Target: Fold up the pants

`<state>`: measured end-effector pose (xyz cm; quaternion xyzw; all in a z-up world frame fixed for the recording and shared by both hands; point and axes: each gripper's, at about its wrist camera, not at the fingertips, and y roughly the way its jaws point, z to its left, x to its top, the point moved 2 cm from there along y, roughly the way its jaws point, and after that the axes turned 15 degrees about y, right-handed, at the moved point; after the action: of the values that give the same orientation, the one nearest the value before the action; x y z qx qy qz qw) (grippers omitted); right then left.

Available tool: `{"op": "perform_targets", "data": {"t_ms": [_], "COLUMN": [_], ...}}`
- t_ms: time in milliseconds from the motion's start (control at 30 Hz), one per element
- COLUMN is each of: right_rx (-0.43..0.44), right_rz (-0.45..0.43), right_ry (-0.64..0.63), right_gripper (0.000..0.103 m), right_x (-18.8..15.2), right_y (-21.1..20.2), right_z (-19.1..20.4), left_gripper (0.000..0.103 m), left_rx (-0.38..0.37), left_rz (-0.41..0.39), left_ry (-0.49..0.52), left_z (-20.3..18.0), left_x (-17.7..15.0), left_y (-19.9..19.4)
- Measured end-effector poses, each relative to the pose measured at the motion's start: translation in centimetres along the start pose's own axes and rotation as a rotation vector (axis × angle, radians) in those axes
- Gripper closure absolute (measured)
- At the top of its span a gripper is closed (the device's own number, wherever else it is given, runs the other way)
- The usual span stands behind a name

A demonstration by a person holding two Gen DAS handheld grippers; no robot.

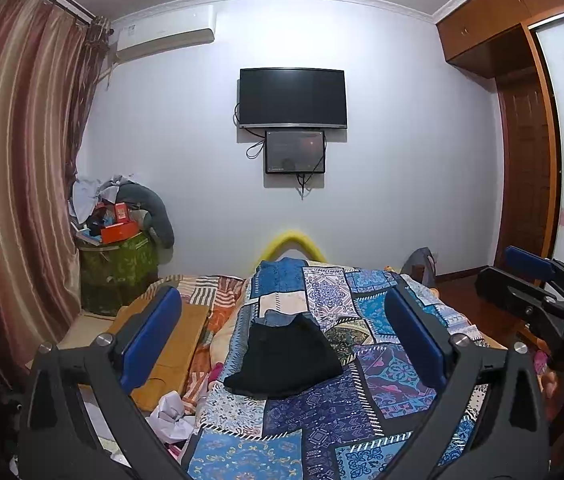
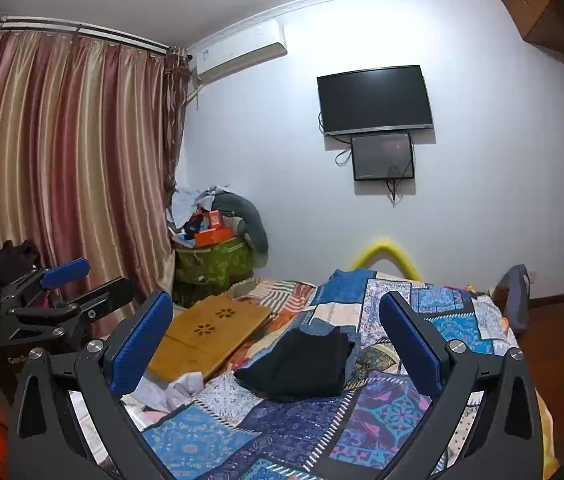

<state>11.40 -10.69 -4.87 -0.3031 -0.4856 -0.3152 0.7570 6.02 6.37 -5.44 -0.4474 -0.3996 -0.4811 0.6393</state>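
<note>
Bedroom, patchwork-quilted bed [image 1: 362,420] | folded black fabric pants [image 1: 286,360] are seen lying mid-bed, apart from both grippers | left gripper [image 1: 282,344] and right gripper [image 2: 277,344] fingers are spread, empty | bundle is judged best squared, edges pressed flat.

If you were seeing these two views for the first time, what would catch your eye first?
Most likely the black pants, lying in a compact folded bundle on the blue patchwork quilt in the middle of the bed. Framing them are the wide-open blue pads of the left tool and the right tool, neither touching the cloth. Behind, a dark television hangs on the white wall.
</note>
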Motion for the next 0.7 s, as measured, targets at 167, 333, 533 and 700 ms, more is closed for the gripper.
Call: {"op": "perform_targets", "data": {"t_ms": [167, 333, 533, 700], "right_rx": [-0.008, -0.023, -0.031, -0.036], "right_rz": [0.007, 0.021, 0.022, 0.02], "right_ry": [0.002, 0.0, 0.015, 0.019], "right_gripper": [0.0, 0.0, 0.0, 0.0], "right_x": [-0.28, -0.54, -0.56, -0.46], "right_y": [-0.05, -0.09, -0.31, -0.43], "right_z": [-0.23, -0.41, -0.84, -0.85], "left_gripper": [0.0, 0.0, 0.0, 0.0], "left_rx": [-0.001, -0.012, -0.019, -0.02], "left_rz": [-0.002, 0.0, 0.003, 0.0], "left_ry": [0.016, 0.013, 0.012, 0.019], "left_z": [-0.36, -0.38, -0.42, -0.49], "left_x": [-0.18, -0.3, -0.34, -0.34], "left_y": [0.05, 0.2, 0.31, 0.52]}}
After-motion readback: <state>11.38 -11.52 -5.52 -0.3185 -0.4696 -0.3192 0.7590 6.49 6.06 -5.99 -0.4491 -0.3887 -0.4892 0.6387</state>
